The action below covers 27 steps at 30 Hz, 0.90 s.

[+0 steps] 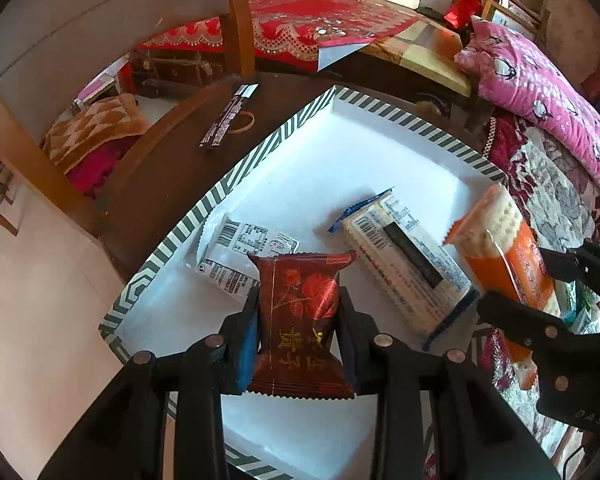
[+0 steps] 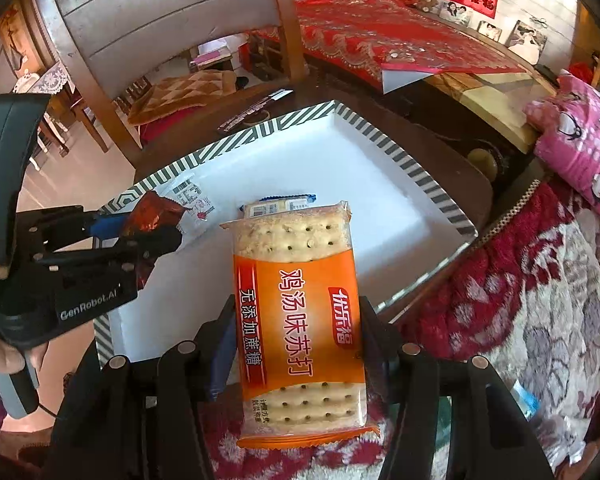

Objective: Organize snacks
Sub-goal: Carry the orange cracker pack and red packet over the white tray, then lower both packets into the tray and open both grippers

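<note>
Where striped tray (image 1: 400, 114) sits: dark round table (image 1: 160, 184).

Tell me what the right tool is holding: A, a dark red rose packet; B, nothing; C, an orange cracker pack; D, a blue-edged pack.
C: the right tool is clamped on the orange cracker pack, while the red packet sits in the left tool.
</note>
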Motion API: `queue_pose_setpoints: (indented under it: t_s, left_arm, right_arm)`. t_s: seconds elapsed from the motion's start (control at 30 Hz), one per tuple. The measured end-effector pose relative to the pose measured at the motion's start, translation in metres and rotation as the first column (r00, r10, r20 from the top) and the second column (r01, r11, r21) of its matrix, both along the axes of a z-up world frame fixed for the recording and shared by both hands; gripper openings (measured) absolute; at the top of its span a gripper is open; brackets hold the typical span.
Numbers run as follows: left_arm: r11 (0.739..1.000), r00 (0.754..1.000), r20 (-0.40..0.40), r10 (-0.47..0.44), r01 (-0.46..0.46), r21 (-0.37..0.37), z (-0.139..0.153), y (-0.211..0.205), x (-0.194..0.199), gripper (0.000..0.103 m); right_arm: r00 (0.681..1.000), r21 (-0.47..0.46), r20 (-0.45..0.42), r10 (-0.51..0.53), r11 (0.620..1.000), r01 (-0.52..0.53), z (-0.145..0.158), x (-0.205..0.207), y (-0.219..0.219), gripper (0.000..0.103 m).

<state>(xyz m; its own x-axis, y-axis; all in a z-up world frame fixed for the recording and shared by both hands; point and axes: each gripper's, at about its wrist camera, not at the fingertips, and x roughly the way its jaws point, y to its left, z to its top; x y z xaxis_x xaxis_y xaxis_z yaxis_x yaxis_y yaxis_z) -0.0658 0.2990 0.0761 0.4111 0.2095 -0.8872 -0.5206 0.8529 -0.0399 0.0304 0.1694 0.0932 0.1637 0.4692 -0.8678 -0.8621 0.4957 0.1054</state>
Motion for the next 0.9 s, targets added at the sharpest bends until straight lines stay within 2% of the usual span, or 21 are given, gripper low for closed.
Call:
queue_pose_setpoints:
  t_s: [0.8,0.9]
  left_arm:
    - [0.999,0.998,-0.053,0.029,-0.03,-0.02,-0.022,0.009,0.002,0.033]
    - [0.999,0.997,-0.062,0.036,-0.037,-0.022,-0.025,0.011,0.002,0.033]
  right_arm:
    - [0.998,-0.013,-0.064,0.023,1.0,-0.024,-0.018,0.02,0.052,0.057]
    - [0.995,-0.009,-0.102,0.022,1.0,-0.023,-0.023,0.022,0.056,0.057]
